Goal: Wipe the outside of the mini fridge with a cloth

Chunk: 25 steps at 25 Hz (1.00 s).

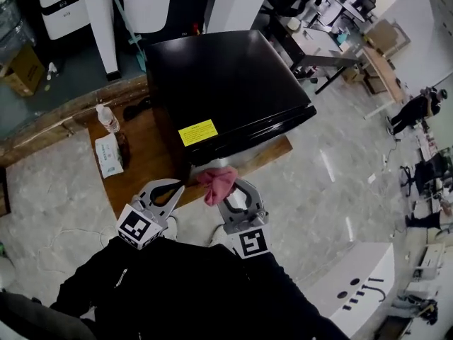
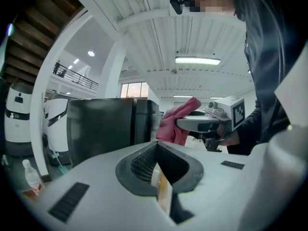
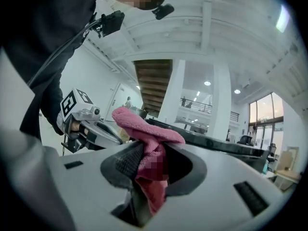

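Right claw [image 1: 225, 190] is clamped on the pink cloth [image 1: 218, 181], which bunches out past the tips. Left claw [image 1: 177, 188] is closed on nothing and held just beside it. The black mini fridge [image 1: 219, 83] sits on the low wooden counter [image 1: 141, 163], yellow sticker [image 1: 197, 132] on the face toward the person. The cloth hangs close to that face's lower edge; contact cannot be told. Step looks like the approach, wiping likely not started. Next move calls for pressing the cloth flat on a panel and sweeping across it. A bottle [image 1: 107, 119] and a wipes pack [image 1: 108, 154] stand left of the fridge.
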Tool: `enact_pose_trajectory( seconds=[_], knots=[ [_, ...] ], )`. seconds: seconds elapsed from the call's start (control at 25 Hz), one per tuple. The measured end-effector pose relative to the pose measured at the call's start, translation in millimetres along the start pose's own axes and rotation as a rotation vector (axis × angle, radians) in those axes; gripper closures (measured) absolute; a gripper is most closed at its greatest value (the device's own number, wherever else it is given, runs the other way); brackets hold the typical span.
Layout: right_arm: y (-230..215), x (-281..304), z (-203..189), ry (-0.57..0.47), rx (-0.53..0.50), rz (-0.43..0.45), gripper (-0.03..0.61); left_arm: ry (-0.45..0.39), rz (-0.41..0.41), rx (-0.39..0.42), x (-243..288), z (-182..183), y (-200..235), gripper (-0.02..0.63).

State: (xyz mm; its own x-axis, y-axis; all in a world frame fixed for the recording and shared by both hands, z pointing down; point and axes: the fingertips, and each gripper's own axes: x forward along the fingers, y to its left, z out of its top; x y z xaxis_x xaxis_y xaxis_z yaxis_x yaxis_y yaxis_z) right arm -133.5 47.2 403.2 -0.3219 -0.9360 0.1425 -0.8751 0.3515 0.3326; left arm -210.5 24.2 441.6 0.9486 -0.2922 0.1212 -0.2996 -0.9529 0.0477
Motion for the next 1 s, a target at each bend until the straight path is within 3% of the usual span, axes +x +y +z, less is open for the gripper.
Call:
enact_pose_trajectory(
  seconds=[0.52,0.84,1.0],
  knots=[
    [-22.7,23.0,6.2,-0.215,-0.329,0.162,0.445,-0.024,0.422,-0.006,21.7,27.8,-17.2,0.607],
    [-11.1,31.7,-41.6,-0.249,-0.500,0.321,0.449,-0.014,0.623,-0.036,34.4,6.8,-26.8,0.607],
    [8.5,33.3,-70.9,-0.258,-0.528,0.372,0.449,0.021,0.669,-0.068,35.5,-24.7,-35.3,0.607]
  ],
)
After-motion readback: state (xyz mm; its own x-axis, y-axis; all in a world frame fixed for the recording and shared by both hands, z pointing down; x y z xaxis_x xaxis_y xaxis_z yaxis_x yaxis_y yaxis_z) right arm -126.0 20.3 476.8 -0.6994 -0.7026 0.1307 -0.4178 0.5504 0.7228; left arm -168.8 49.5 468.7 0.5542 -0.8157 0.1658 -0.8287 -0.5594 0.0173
